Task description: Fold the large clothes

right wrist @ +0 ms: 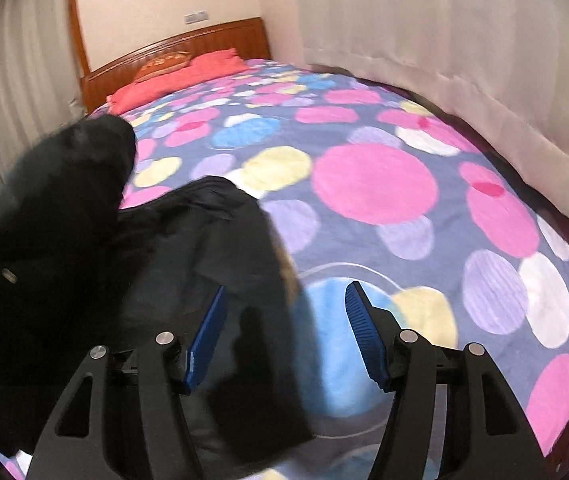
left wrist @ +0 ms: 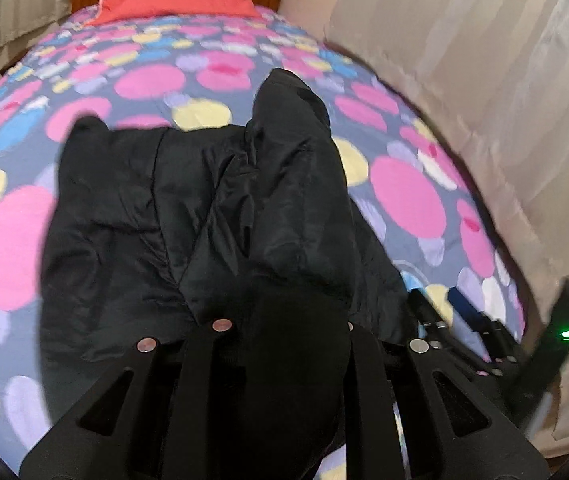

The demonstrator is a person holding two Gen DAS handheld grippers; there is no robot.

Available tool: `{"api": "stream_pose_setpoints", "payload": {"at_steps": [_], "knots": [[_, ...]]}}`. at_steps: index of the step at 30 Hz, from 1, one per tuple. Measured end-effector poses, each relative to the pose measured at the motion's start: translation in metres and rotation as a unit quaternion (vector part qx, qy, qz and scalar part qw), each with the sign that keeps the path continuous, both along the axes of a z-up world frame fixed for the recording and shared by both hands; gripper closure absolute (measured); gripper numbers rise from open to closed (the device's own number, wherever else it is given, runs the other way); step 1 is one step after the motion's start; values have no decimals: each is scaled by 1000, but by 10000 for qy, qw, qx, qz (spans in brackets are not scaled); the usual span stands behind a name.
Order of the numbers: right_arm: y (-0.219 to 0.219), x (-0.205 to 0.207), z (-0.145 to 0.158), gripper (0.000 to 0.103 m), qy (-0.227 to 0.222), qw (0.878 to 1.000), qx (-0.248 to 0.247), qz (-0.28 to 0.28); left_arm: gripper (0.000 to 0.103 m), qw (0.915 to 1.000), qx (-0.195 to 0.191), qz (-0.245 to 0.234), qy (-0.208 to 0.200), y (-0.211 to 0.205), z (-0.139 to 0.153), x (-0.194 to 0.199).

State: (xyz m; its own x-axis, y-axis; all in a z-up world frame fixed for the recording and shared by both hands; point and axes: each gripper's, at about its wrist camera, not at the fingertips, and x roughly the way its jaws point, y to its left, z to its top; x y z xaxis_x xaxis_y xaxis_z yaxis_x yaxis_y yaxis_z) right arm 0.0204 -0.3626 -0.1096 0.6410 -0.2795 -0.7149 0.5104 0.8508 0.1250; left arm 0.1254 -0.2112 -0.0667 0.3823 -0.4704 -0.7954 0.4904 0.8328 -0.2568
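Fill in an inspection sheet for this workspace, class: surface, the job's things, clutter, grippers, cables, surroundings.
Surface: bed with a spotted cover.
Job's things: black jacket lying partly spread on the bed, one part raised.
Clutter: red pillow at the headboard.
Grippers: left gripper shut on the jacket's raised part; right gripper open, holding nothing, over the jacket's edge.
Cables: nothing seen.
Surroundings: pale curtains beside the bed; cream wall behind the headboard.
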Motion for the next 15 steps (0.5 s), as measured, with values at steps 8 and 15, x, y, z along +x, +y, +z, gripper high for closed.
{"api": "stream_pose_setpoints", "payload": {"at_steps": [8,15], "knots": [[-18,-13,-14,42,174,9997,112,-159,86,9995,103,-69,-275,-24,-32,-13],[-14,-19,-6,42,133,9998,36,-129,45,9986,-216,-250,-417,-18,-1,-33]]}}
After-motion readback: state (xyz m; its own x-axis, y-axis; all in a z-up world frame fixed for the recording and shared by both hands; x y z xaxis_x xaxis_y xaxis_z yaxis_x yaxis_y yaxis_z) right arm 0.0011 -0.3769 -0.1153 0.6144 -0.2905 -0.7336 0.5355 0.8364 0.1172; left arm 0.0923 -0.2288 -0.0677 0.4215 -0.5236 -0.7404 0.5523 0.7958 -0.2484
